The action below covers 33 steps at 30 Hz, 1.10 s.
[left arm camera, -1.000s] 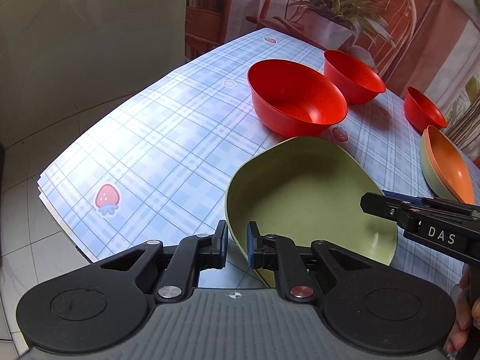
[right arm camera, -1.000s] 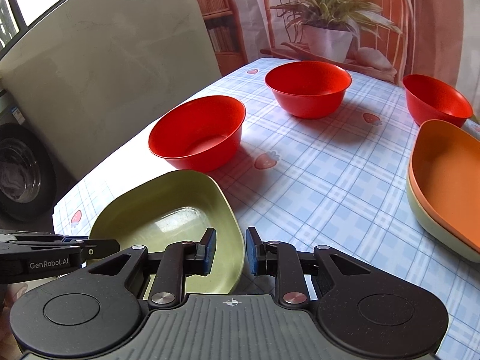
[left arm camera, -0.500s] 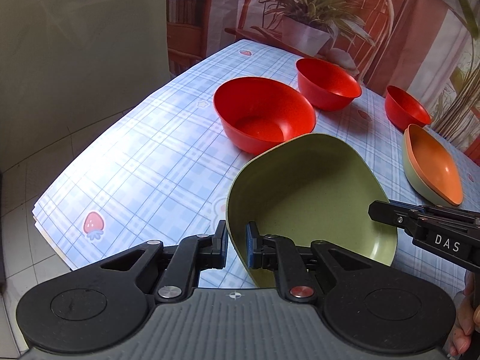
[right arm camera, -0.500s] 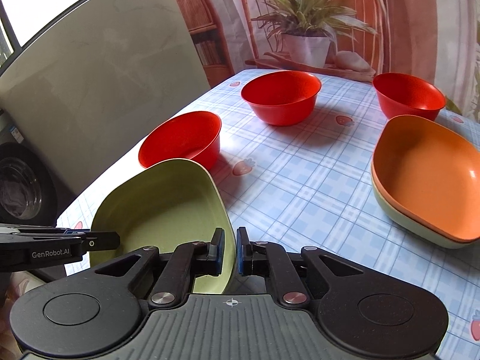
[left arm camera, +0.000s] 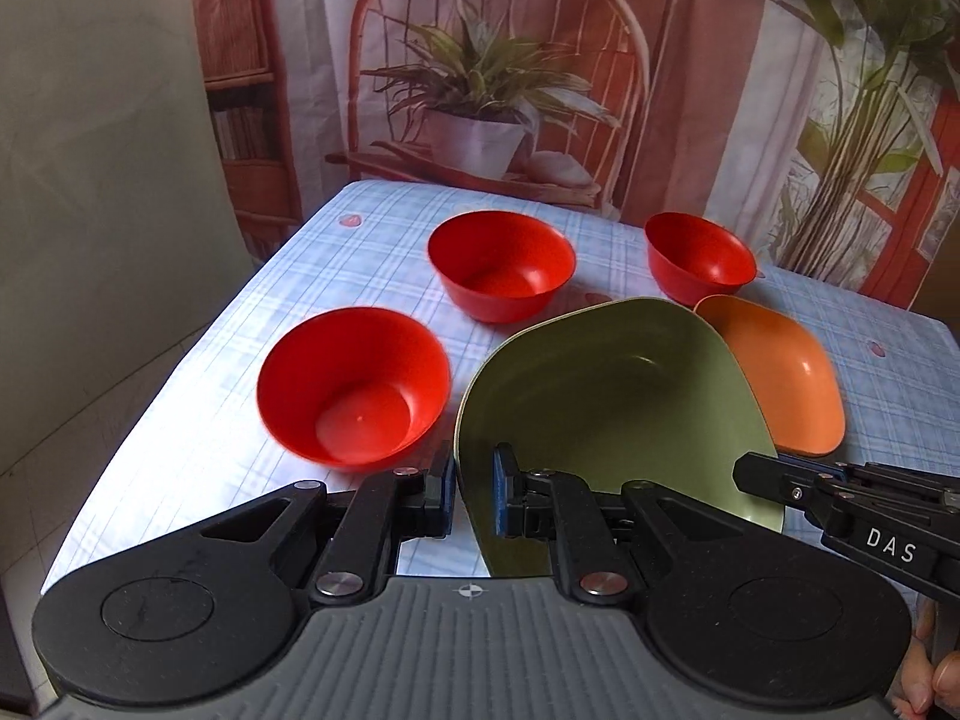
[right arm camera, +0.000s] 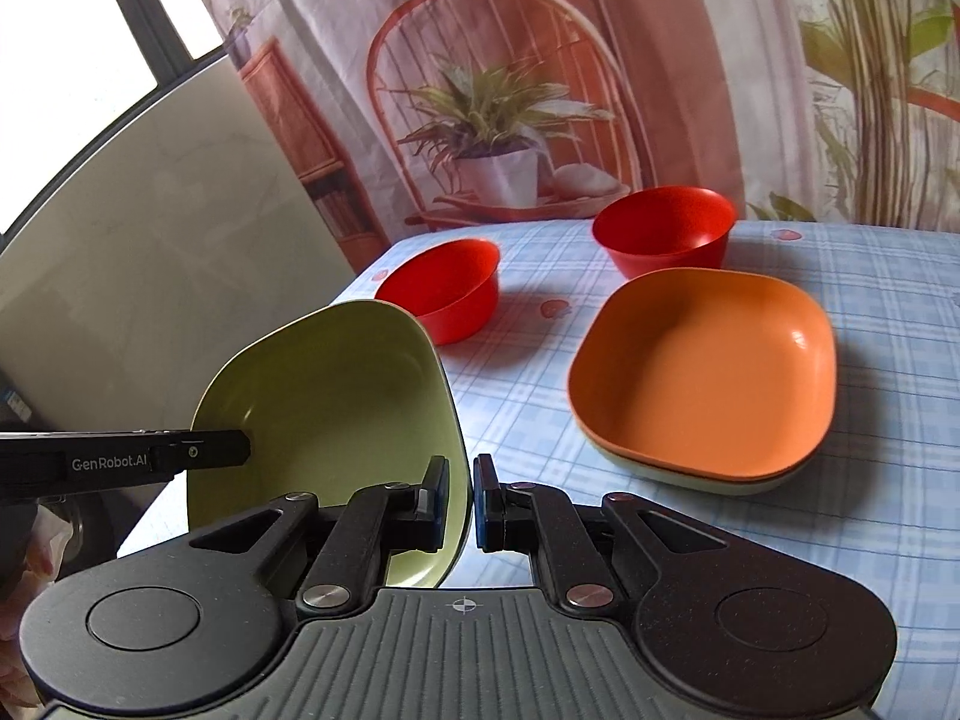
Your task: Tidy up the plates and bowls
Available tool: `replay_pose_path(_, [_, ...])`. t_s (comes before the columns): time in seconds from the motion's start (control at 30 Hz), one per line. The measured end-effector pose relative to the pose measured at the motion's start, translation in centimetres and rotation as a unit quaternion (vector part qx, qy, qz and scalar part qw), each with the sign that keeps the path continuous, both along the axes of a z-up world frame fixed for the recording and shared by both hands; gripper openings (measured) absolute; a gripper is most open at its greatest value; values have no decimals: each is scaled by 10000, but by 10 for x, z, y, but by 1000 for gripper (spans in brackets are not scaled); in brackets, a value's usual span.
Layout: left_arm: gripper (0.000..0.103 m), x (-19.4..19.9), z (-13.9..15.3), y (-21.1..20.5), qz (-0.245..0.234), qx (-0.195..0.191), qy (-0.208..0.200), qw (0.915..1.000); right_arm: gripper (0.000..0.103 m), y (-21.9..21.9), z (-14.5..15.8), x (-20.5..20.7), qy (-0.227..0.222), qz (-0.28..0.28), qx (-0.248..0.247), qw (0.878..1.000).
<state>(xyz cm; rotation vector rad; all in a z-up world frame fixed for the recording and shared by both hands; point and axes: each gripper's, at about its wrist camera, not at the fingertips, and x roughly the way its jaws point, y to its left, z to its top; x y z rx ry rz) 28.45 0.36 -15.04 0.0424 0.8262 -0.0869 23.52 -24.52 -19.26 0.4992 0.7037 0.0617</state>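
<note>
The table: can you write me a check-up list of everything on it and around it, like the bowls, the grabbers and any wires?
Surface: table under a blue checked cloth with strawberry prints.
Job's things: green plate held tilted above the table; orange plate stacked on a pale plate; three red bowls standing apart.
Clutter: nothing seen.
Grippers: left gripper shut on the green plate's rim; right gripper shut on its opposite rim.
Cables: nothing seen.
Surroundings: printed backdrop showing a chair and a potted plant; grey panel on the left.
</note>
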Motion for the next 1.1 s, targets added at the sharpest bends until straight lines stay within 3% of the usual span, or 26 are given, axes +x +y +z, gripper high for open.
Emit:
replay_pose_path(0.17, [14, 21, 7, -40, -534, 235, -193, 9981, 9, -34, 3, -13, -157, -506, 154, 9985])
replay_pose_path(0.53, [14, 77, 10, -123, -1191, 402, -430, 9911, 9, -92, 0, -21, -296, -1319, 166, 9907])
replay_pose_path(0.8, [14, 113, -5, -158, -1544, 503, -500, 9855, 9, -111, -11, -19, -174, -1612, 35, 9868])
replay_pose_path(1.1, [14, 128, -30, -171, -1720, 661, -263, 9825, 9, -120, -31, -14, 37, -1724, 65, 9850])
